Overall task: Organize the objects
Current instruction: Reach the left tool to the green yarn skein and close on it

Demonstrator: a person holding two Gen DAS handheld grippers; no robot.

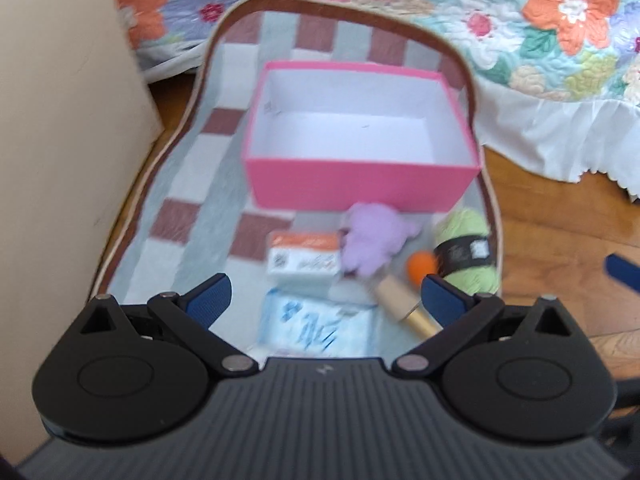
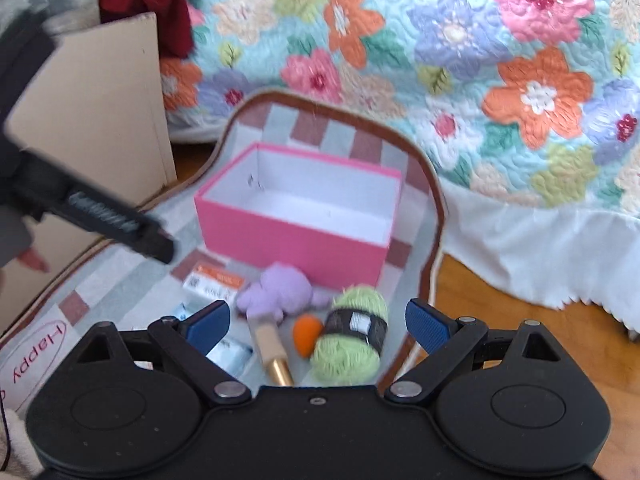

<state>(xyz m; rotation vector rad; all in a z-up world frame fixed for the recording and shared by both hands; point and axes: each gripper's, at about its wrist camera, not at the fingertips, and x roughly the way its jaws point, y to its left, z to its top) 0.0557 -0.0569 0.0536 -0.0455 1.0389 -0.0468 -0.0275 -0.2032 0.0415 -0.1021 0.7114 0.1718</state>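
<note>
The open pink cardboard box [image 1: 362, 184] with its white inside stands empty on the checked brown-edged mat [image 1: 192, 176] on the floor, and in front of it the lilac plush toy [image 2: 280, 292], green yarn ball [image 2: 352, 340], orange ball [image 2: 307, 334], gold-capped tube [image 2: 272, 350], orange-and-white carton [image 1: 304, 258] and blue-printed packet [image 1: 316, 326] all lie loose, so I judge nothing sorted yet. My left gripper [image 1: 324, 300] and right gripper [image 2: 316, 324] both hang spread apart, holding nothing. Only "Happy" on the mat's corner [image 2: 38, 354] reads; carton and yarn labels are too blurred.

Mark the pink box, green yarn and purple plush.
pink box [image 1: 360, 184], left wrist view, front wall
green yarn [image 2: 348, 354], right wrist view, lower end
purple plush [image 2: 280, 290], right wrist view, body
</note>
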